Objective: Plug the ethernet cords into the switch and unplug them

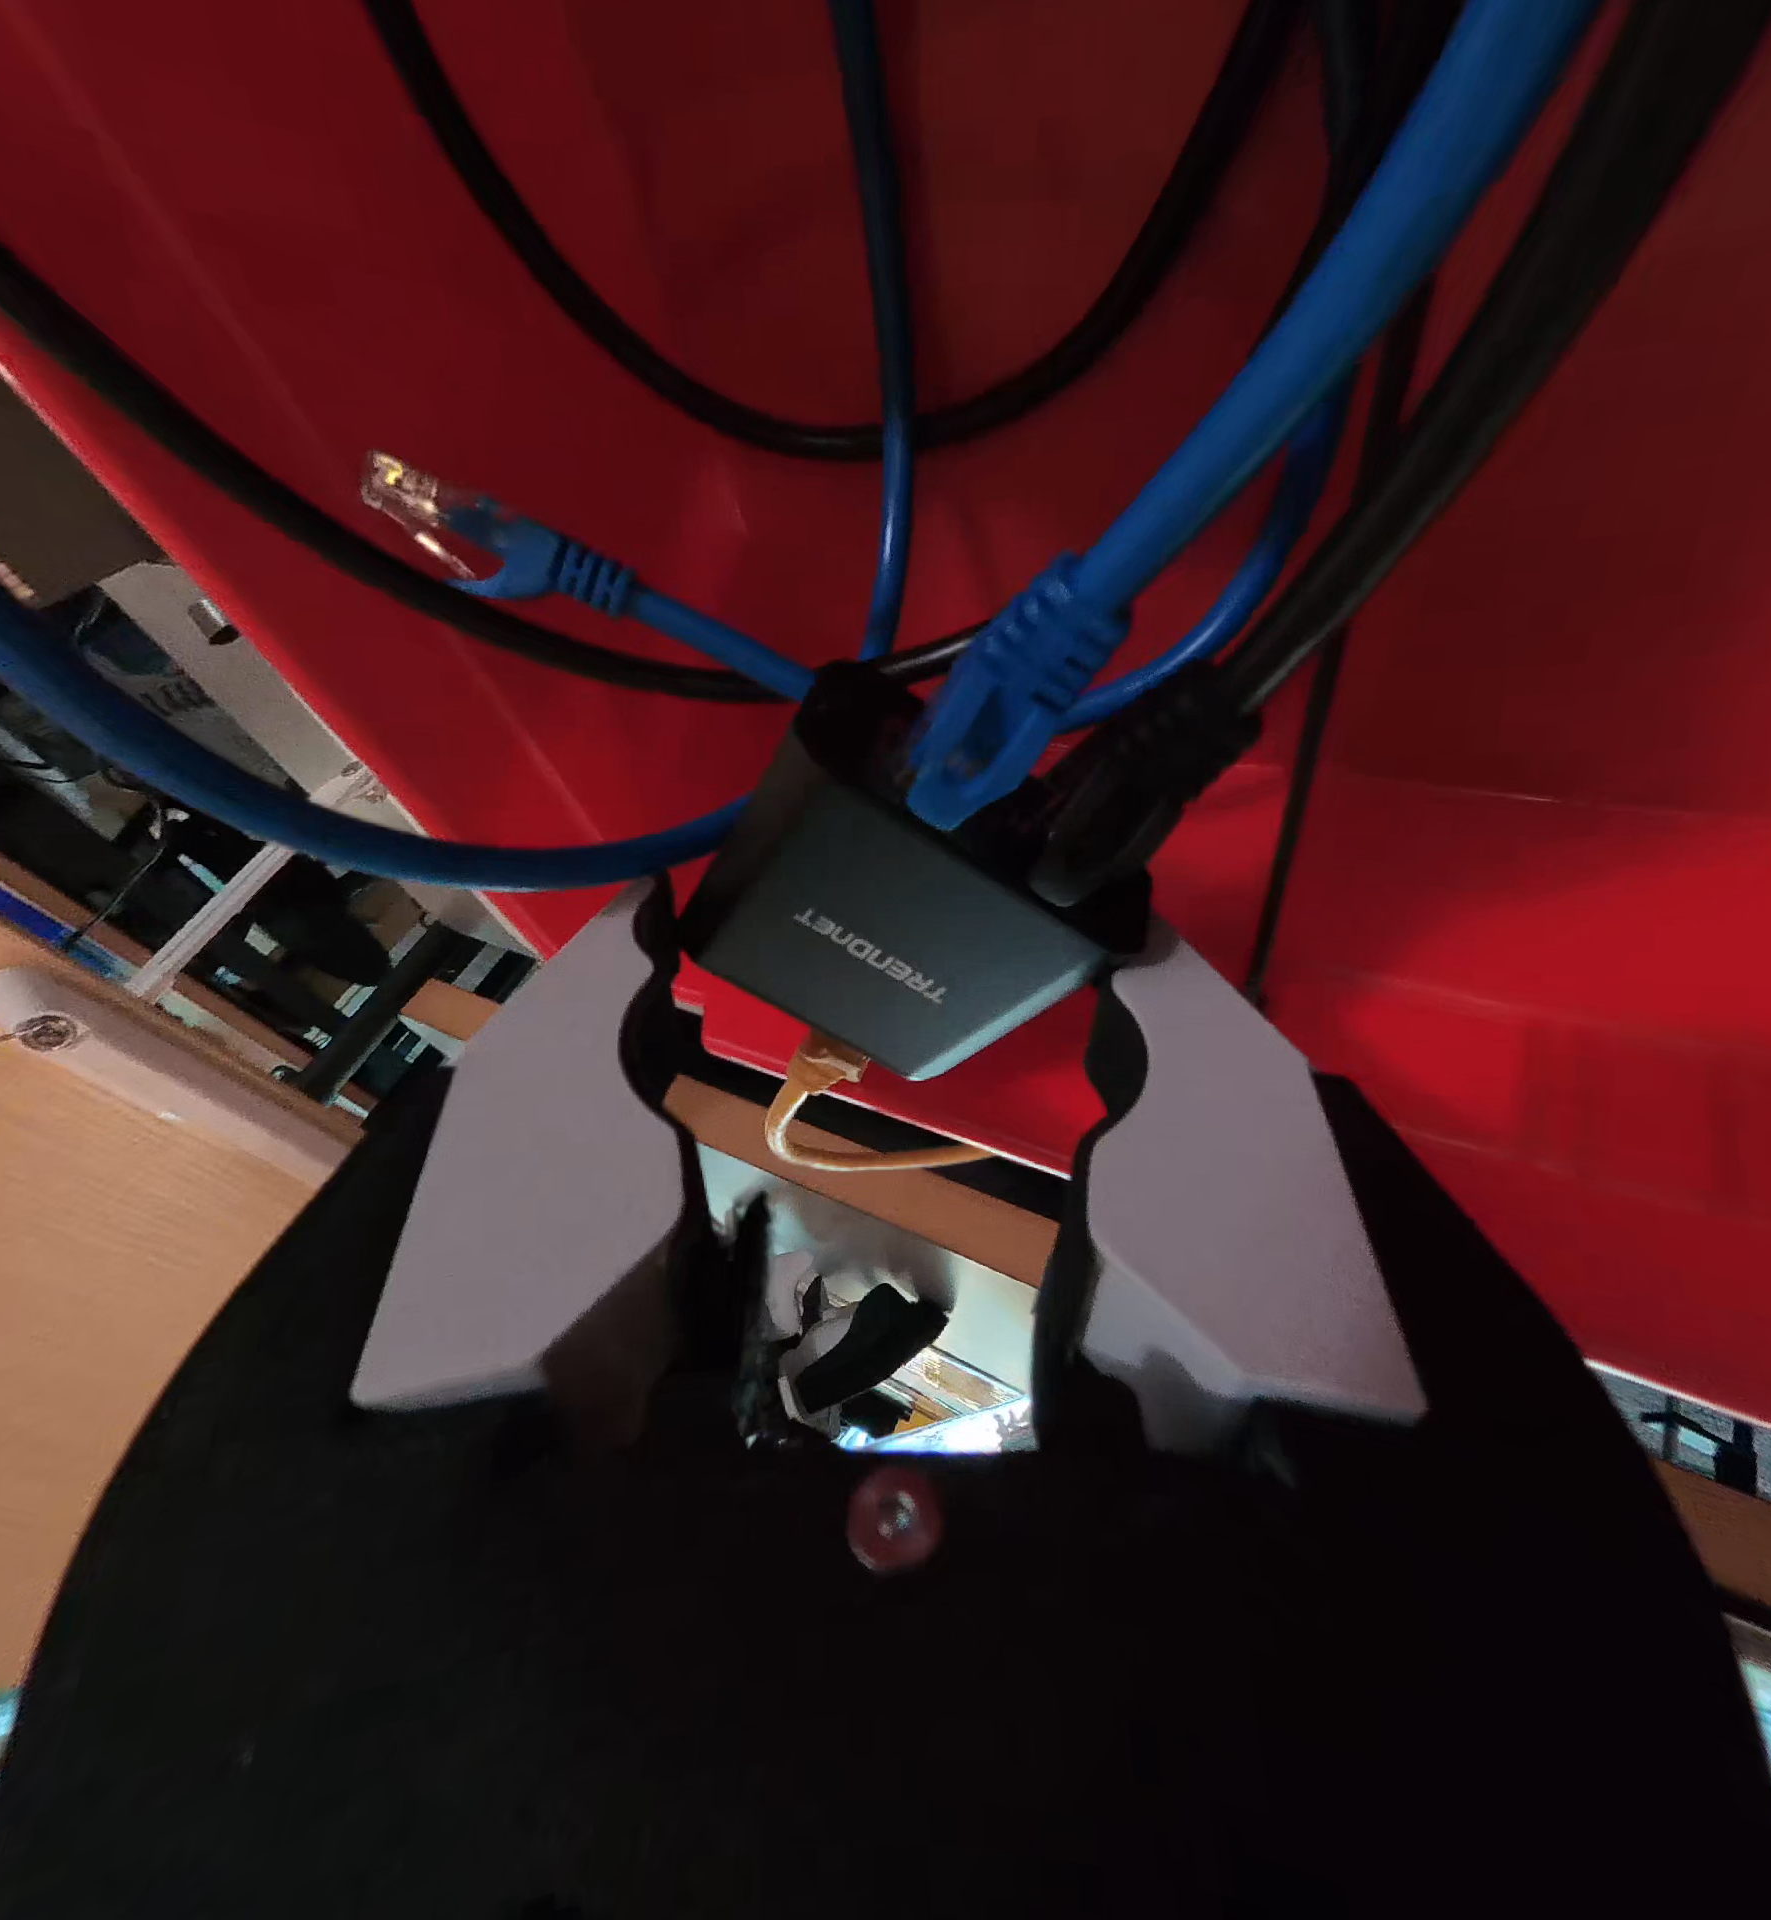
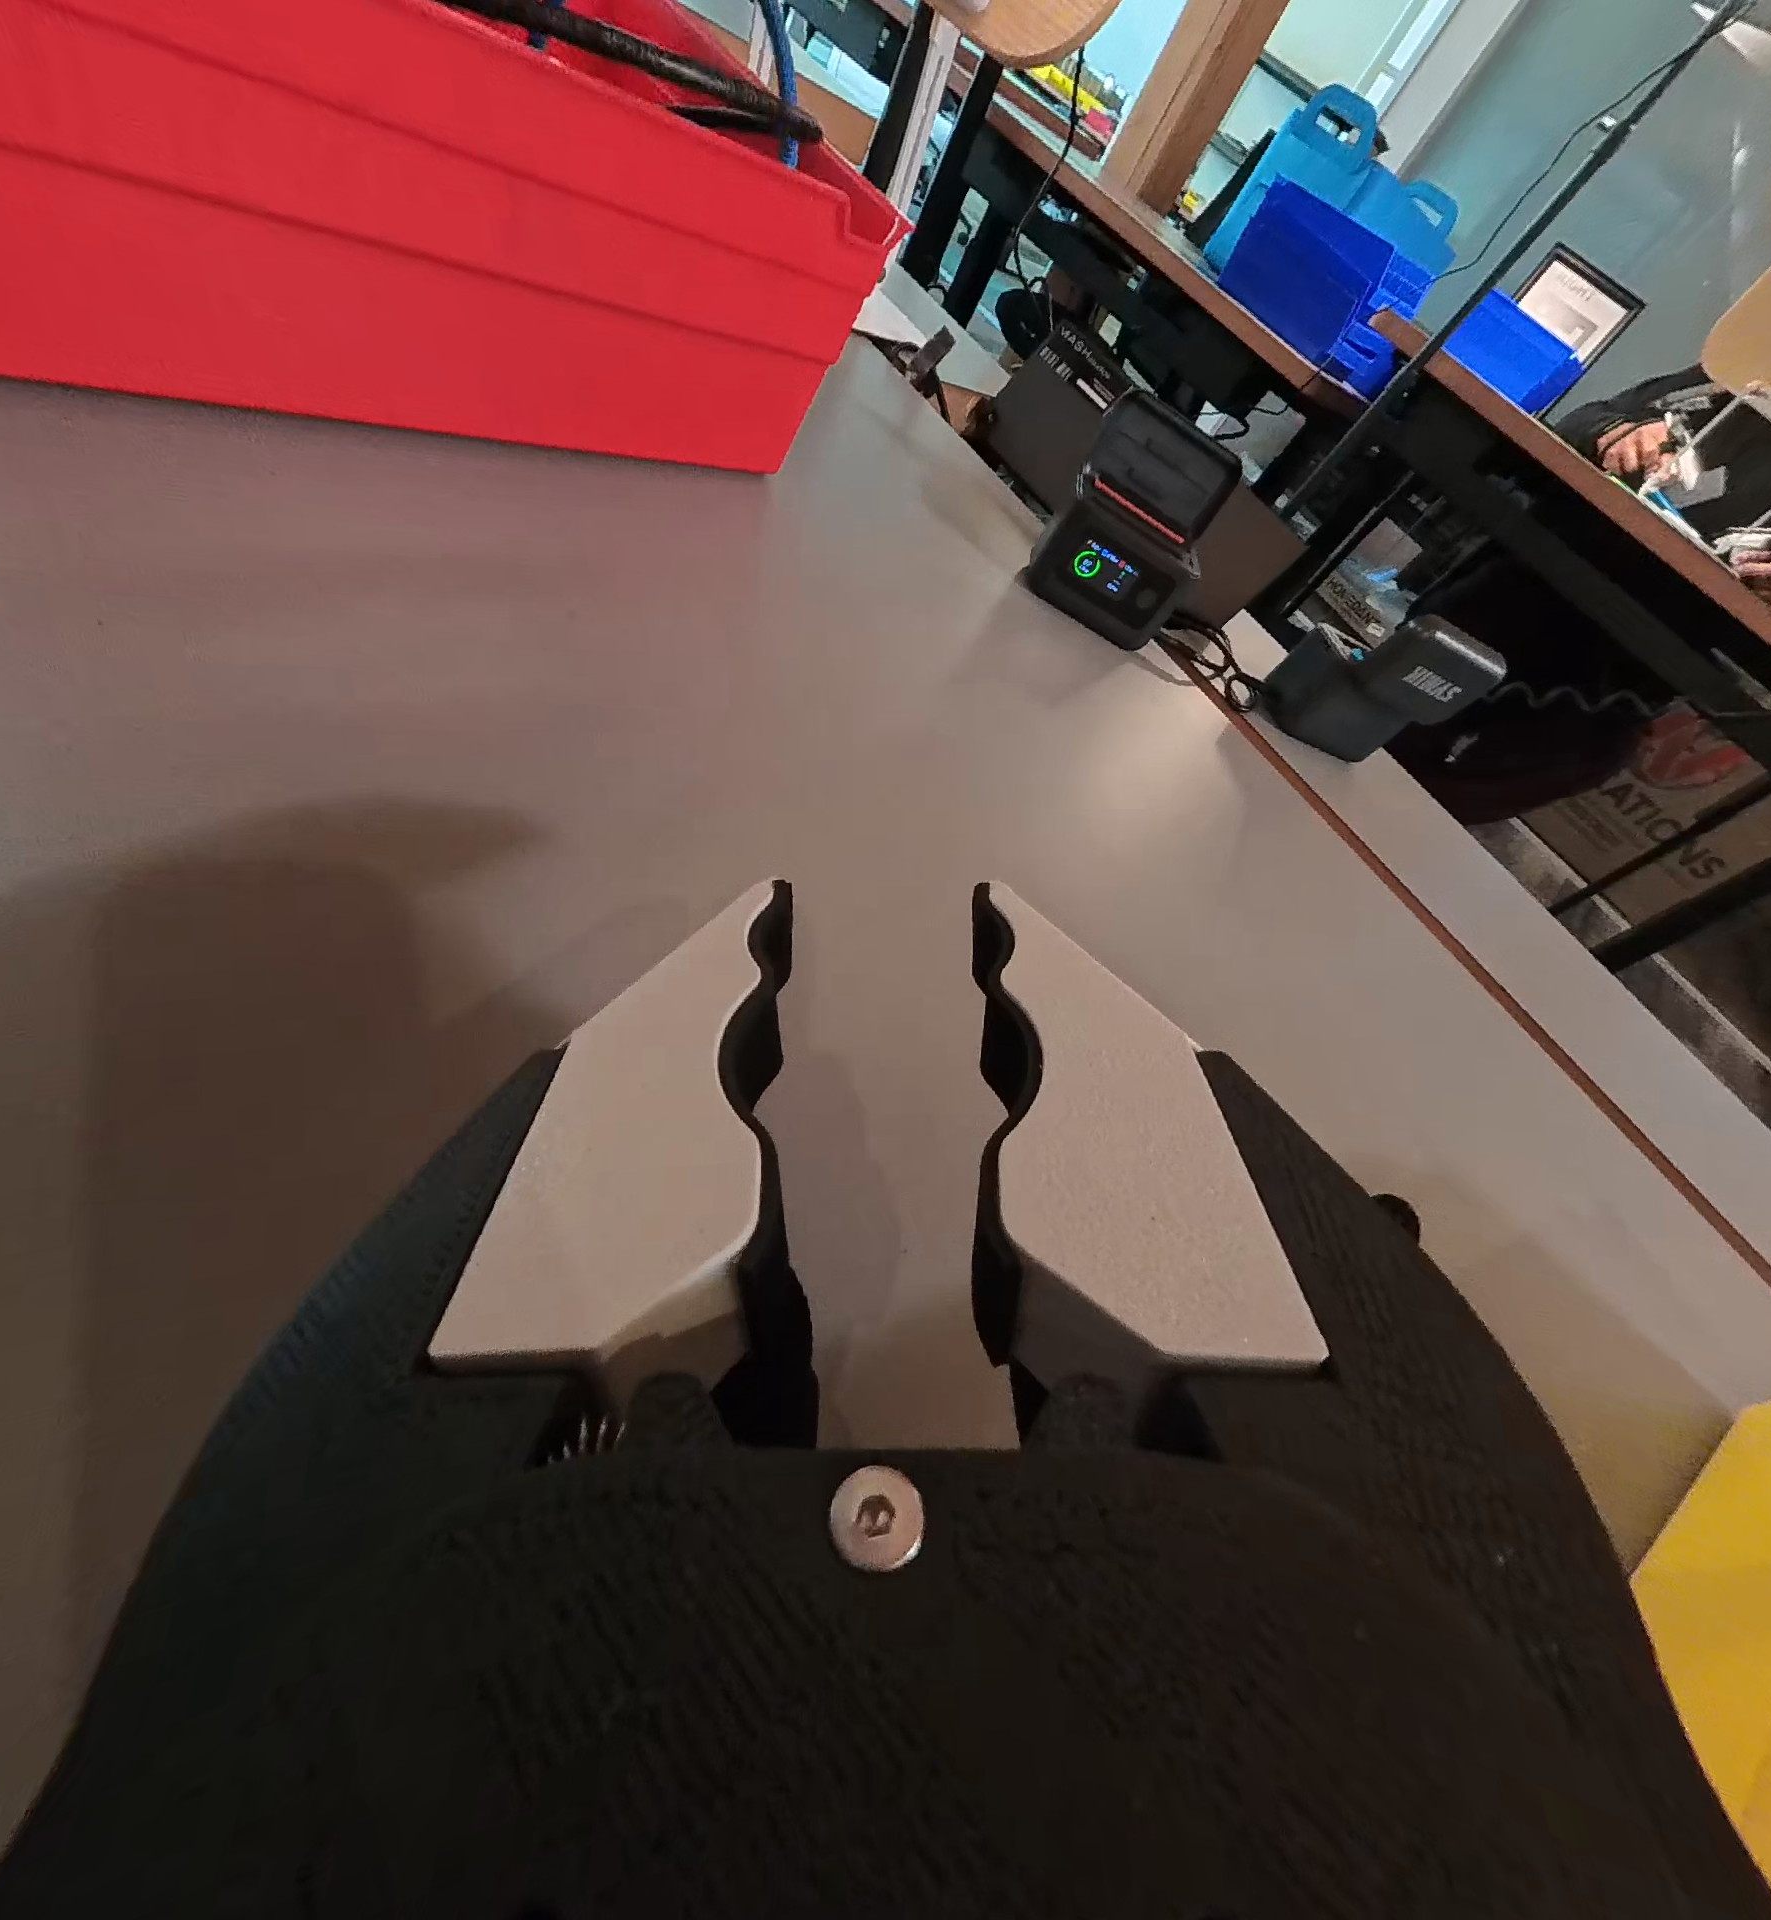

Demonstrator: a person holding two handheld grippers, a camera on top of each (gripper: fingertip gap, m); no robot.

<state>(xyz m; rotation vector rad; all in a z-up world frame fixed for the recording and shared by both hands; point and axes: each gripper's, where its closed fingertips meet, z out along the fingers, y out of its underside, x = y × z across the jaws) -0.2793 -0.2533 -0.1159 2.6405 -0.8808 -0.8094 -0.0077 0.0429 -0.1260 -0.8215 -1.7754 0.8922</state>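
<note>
Two grippers: left [image 1: 886, 935] clenched across switch [image 1: 891, 935], ports facing away; right [image 2: 881, 904] released, empty.

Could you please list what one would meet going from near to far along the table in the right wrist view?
Right gripper, open and empty, over the grey tabletop → small black device with a lit screen at the table's edge → red plastic bin → blue plastic crates on a farther table.
</note>
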